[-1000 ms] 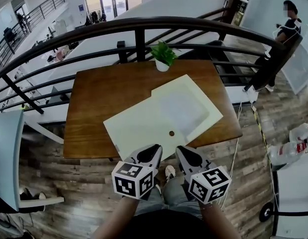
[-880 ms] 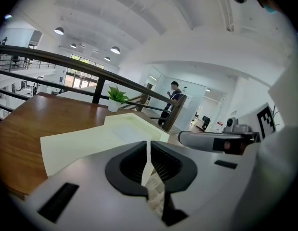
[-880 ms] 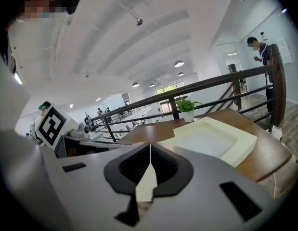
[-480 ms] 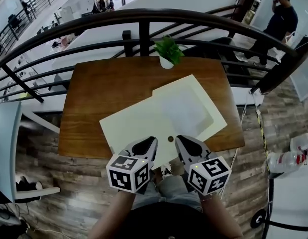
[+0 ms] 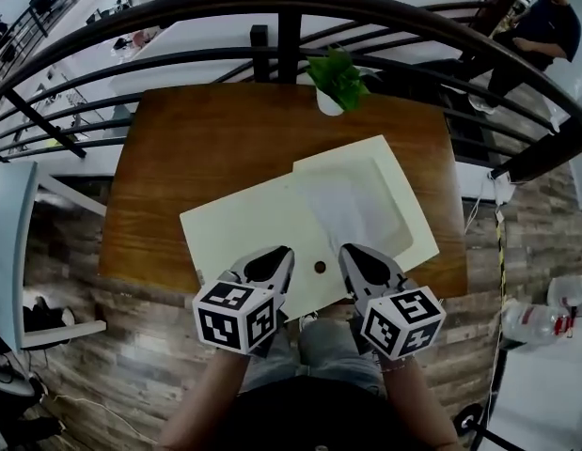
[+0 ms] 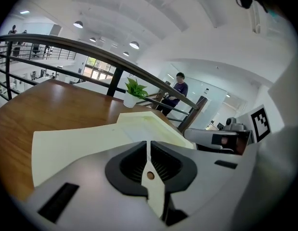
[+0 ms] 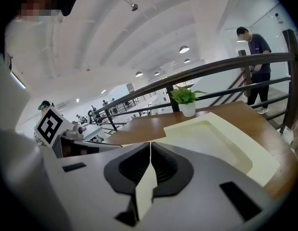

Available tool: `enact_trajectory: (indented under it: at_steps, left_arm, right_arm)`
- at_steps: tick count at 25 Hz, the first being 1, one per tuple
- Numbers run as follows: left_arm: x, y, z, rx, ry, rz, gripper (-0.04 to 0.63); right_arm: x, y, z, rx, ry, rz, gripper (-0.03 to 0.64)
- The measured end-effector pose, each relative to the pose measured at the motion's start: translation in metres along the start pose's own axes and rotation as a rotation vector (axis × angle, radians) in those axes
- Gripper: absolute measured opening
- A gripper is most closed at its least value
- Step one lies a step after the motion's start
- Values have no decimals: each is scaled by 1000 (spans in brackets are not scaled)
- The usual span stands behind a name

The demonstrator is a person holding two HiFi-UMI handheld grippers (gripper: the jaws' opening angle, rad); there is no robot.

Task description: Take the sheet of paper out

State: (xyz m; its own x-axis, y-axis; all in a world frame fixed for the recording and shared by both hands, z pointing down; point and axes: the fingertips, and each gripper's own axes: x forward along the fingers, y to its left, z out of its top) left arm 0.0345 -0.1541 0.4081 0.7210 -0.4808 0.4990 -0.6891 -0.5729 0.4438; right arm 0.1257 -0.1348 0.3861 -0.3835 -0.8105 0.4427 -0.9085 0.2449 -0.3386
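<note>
A large cream paper folder [image 5: 253, 238] lies open on the brown wooden table [image 5: 206, 148], its flap spread toward the near left. A white sheet of paper [image 5: 342, 205] shows in its raised pocket at the right. A small dark button [image 5: 320, 267] sits near the folder's front edge. My left gripper [image 5: 275, 256] and right gripper [image 5: 354, 254] hover side by side over that front edge, either side of the button. Both are shut with nothing between the jaws. The folder [image 6: 76, 138] fills the left gripper view ahead of the left gripper [image 6: 149, 146]; its pocket [image 7: 211, 134] lies ahead of the right gripper [image 7: 150, 148].
A green plant in a white pot [image 5: 336, 83] stands at the table's far edge. A dark metal railing [image 5: 291, 17] curves behind the table. A person [image 5: 544, 17] stands at the far right. A pale chair [image 5: 8, 252] is on the left.
Both grippers have moved forward and slightly down, from off the table's front edge to over the folder's near edge. Both stayed shut.
</note>
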Motion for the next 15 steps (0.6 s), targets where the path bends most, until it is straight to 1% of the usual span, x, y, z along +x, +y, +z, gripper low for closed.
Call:
enact_trajectory:
  at_steps: [8, 15]
  left_arm:
    - [21, 17, -2, -49, 18, 47, 35]
    - [38, 24, -7, -63, 33, 72, 35]
  right_arm:
    - [28, -21, -5, -10, 94, 27, 29]
    - [44, -37, -8, -32, 152, 34, 29]
